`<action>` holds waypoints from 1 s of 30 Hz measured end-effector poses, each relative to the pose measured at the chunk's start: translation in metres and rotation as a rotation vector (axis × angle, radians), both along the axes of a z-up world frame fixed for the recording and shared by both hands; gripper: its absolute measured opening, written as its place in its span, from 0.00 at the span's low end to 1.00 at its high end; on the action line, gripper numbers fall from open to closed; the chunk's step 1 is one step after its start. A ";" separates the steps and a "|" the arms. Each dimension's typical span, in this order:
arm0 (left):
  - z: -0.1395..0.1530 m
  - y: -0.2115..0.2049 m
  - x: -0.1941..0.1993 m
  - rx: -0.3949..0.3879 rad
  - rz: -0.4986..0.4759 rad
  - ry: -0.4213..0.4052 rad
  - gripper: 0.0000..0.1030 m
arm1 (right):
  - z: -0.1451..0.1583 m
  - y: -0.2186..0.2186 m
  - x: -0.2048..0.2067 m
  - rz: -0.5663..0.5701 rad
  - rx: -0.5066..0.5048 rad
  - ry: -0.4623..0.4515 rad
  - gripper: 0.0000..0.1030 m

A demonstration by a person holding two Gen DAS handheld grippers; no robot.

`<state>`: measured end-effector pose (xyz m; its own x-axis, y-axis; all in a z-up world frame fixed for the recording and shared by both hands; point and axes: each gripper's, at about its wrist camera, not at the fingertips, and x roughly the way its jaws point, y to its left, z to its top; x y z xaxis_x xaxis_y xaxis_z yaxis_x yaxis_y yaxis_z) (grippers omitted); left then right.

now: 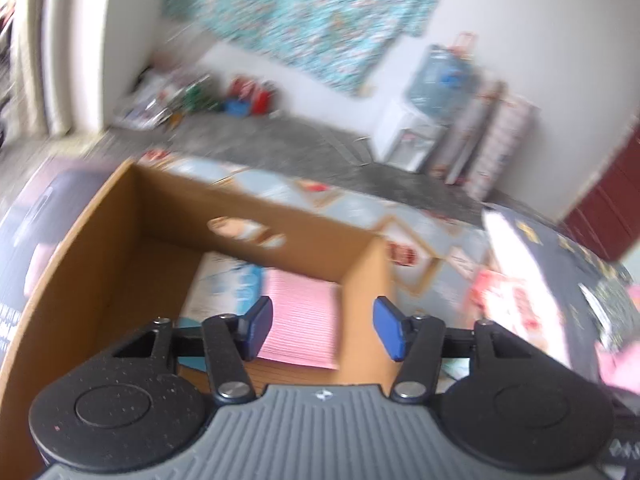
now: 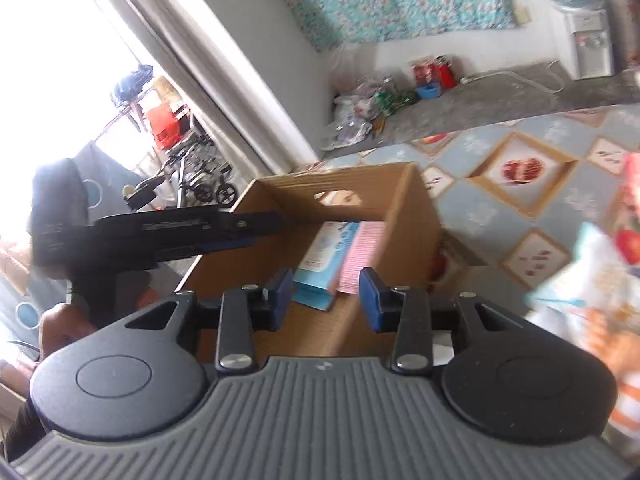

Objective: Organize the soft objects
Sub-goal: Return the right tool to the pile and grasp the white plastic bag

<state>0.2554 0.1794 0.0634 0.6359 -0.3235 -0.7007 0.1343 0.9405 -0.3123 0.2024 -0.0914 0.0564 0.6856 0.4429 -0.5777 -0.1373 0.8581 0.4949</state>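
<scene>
An open brown cardboard box [image 1: 84, 256] stands on a patterned mat. Inside it lie a pink ribbed pack [image 1: 304, 320] and a blue-and-white packet [image 1: 228, 284], side by side on the bottom. My left gripper [image 1: 324, 326] hovers above the box's near right corner, open, nothing between its blue pads. In the right wrist view the same box [image 2: 412, 216] holds the pink pack [image 2: 362, 252] and the packet [image 2: 328, 252]. My right gripper [image 2: 326, 298] is above the near rim, open and empty. The left gripper [image 2: 260, 230] reaches in from the left over the box's rim.
The diamond-patterned mat [image 2: 520, 184] spreads right of the box. Soft printed packs [image 2: 592, 288] lie at the right edge, and a dark printed pack [image 1: 560, 280] beside the box. A water dispenser [image 2: 588, 40], bottles and bags stand along the far wall. A person's hand [image 2: 60, 320] holds the left gripper.
</scene>
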 end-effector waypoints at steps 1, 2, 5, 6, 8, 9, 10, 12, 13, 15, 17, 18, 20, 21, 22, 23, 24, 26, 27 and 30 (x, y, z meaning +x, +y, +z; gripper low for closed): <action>0.006 -0.011 -0.009 0.004 -0.027 -0.016 0.58 | 0.004 -0.011 -0.012 -0.021 -0.015 -0.009 0.40; 0.010 -0.021 -0.016 0.004 -0.054 -0.027 0.59 | 0.008 -0.023 -0.024 -0.045 -0.027 -0.017 0.40; 0.019 -0.054 -0.036 -0.004 -0.144 -0.045 0.61 | 0.016 -0.060 -0.057 -0.122 -0.064 -0.033 0.42; 0.021 -0.067 -0.041 -0.003 -0.166 -0.048 0.61 | 0.018 -0.073 -0.065 -0.151 -0.076 -0.033 0.42; 0.018 -0.089 -0.047 -0.004 -0.195 -0.043 0.61 | 0.017 -0.100 -0.082 -0.205 -0.086 -0.022 0.42; 0.016 -0.099 -0.049 -0.006 -0.208 -0.040 0.61 | 0.015 -0.113 -0.088 -0.228 -0.085 -0.013 0.42; 0.012 -0.110 -0.050 -0.007 -0.217 -0.030 0.60 | 0.013 -0.125 -0.092 -0.248 -0.083 -0.003 0.42; 0.003 -0.128 -0.048 -0.019 -0.224 0.004 0.58 | 0.006 -0.147 -0.096 -0.284 -0.084 0.018 0.42; -0.001 -0.137 -0.044 -0.026 -0.230 0.020 0.58 | 0.002 -0.157 -0.096 -0.297 -0.086 0.029 0.42; -0.012 -0.154 -0.034 -0.048 -0.235 0.064 0.58 | -0.013 -0.178 -0.093 -0.327 -0.077 0.062 0.42; -0.024 -0.170 -0.019 -0.082 -0.248 0.122 0.57 | -0.030 -0.193 -0.083 -0.346 -0.048 0.103 0.42; -0.029 -0.177 -0.012 -0.092 -0.249 0.147 0.57 | -0.039 -0.199 -0.077 -0.354 -0.030 0.125 0.42; -0.042 -0.189 0.002 -0.093 -0.241 0.180 0.57 | -0.058 -0.208 -0.063 -0.359 0.004 0.165 0.42; -0.046 -0.194 0.009 -0.086 -0.242 0.185 0.57 | -0.067 -0.210 -0.055 -0.360 0.018 0.181 0.42; -0.050 -0.198 0.015 -0.077 -0.241 0.190 0.57 | -0.074 -0.213 -0.049 -0.356 0.029 0.193 0.42; -0.055 -0.203 0.022 -0.069 -0.242 0.195 0.57 | -0.081 -0.211 -0.043 -0.352 0.038 0.206 0.42; -0.059 -0.206 0.028 -0.066 -0.247 0.204 0.57 | -0.088 -0.212 -0.038 -0.350 0.049 0.215 0.42; -0.068 -0.213 0.040 -0.065 -0.258 0.226 0.57 | -0.097 -0.212 -0.028 -0.339 0.062 0.223 0.42; -0.071 -0.216 0.045 -0.068 -0.261 0.234 0.57 | -0.102 -0.212 -0.024 -0.336 0.065 0.228 0.42; -0.083 -0.224 0.057 -0.075 -0.272 0.257 0.58 | -0.114 -0.215 -0.017 -0.328 0.090 0.245 0.42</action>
